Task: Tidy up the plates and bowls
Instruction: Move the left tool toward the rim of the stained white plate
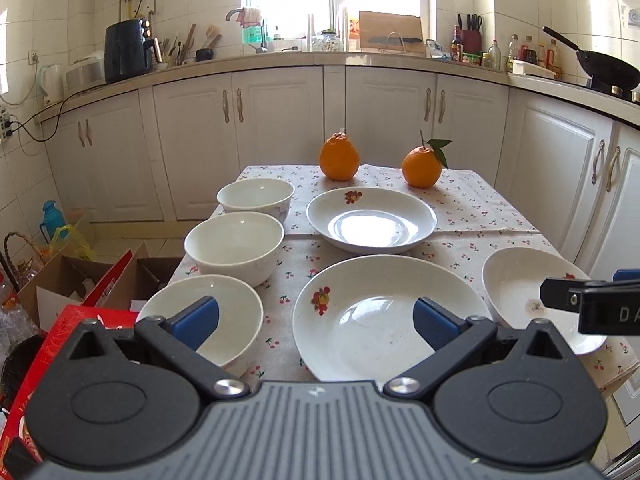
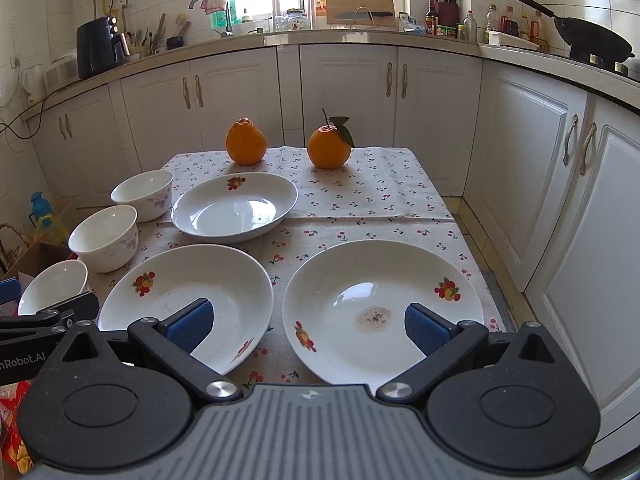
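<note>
Three white plates with fruit prints lie on the cherry-print tablecloth: a far plate point(image 1: 372, 220) point(image 2: 236, 206), a near middle plate point(image 1: 384, 316) point(image 2: 188, 300) and a near right plate point(image 1: 520, 292) point(image 2: 380, 308) with a brown stain. Three white bowls stand in a row along the left edge: far point(image 1: 256, 196) point(image 2: 144, 192), middle point(image 1: 234, 246) point(image 2: 105, 236), near point(image 1: 232, 312) point(image 2: 52, 286). My left gripper point(image 1: 316, 320) is open and empty above the near bowl and middle plate. My right gripper point(image 2: 308, 322) is open and empty above the two near plates.
Two oranges point(image 1: 339, 156) point(image 1: 422, 168) sit at the table's far end. Cardboard boxes and a red box point(image 1: 68, 320) stand on the floor left of the table. White cabinets point(image 2: 540, 168) run behind and to the right.
</note>
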